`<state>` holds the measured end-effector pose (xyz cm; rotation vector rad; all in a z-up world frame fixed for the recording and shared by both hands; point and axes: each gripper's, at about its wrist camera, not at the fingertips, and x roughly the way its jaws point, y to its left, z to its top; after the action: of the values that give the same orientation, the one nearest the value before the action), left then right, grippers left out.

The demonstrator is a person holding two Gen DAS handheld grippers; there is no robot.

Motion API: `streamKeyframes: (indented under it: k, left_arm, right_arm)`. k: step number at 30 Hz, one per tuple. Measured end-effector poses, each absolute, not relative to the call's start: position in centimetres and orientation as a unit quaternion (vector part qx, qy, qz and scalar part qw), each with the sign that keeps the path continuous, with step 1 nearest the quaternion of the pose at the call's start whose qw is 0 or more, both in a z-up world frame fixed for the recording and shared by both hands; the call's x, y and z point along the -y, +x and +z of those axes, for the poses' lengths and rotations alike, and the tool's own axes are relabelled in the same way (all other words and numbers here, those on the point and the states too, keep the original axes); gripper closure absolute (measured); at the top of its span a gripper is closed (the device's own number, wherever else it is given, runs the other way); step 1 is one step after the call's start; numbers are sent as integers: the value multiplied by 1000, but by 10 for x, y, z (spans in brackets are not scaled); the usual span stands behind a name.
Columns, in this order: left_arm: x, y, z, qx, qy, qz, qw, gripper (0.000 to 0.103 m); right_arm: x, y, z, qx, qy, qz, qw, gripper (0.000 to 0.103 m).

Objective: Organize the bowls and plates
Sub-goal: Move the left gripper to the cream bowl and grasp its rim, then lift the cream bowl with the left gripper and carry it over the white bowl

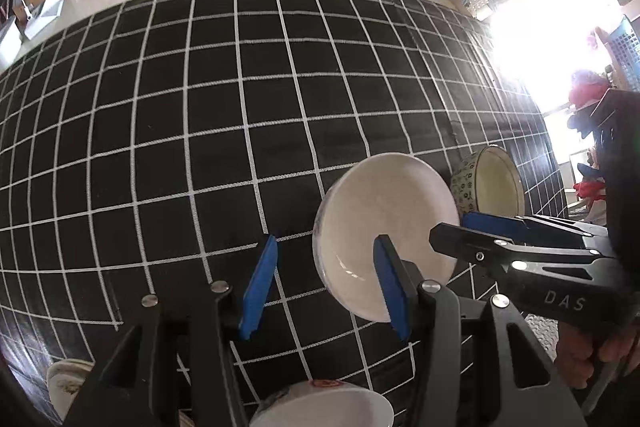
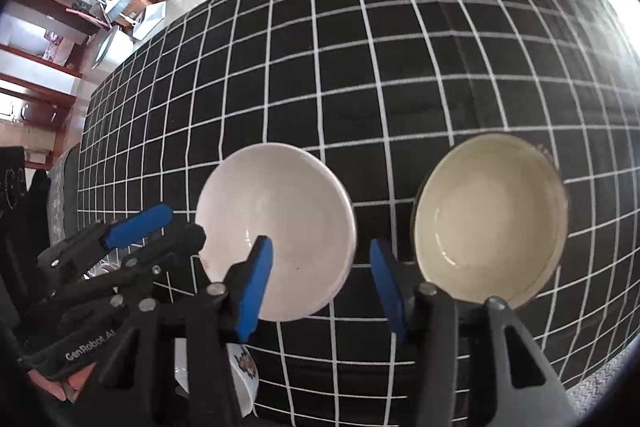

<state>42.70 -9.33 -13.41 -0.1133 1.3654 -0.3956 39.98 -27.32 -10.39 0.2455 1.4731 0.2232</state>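
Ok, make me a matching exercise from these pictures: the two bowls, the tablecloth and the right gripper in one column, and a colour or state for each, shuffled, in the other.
Column one:
1. white bowl
2. cream bowl
3. tablecloth
4. right gripper

Column two:
A. black with a white grid
B. dark pattern on its outer wall
C. jaws open, gripping nothing
D. plain white inside, left of the other bowl in the right wrist view

Pairs: 1-D, 2-B, 3-A, 4-C
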Motion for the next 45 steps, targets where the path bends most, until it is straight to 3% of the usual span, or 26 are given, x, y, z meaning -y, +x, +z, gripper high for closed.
streamKeyframes:
  k: [3,5,20,23,38,45]
  left_arm:
    - [94,427,-139,-627,-55,-181,756,59]
    - [93,424,-141,-628,-57,-186,754,67]
    - [102,425,-164,-642,-27,-182,744,93]
    - [104,424,-165,-641,-19,-182,745,94]
    - [118,414,-158,-630,6,-176,756,95]
    - [105,393,-131,-621,-3,-172,764,95]
  right_arm:
    - [274,399,-107,-670,112,100,727,56]
    - [273,398,-106,-669,108,100,729,57]
    - [289,394,-116,-677,98,87,725,85]
    - [298,391,-119,-678,97,85,723,89]
    - [317,376,-124,-678,141,80,717,91]
    - [313,353,-98,-672,144,84,722,91]
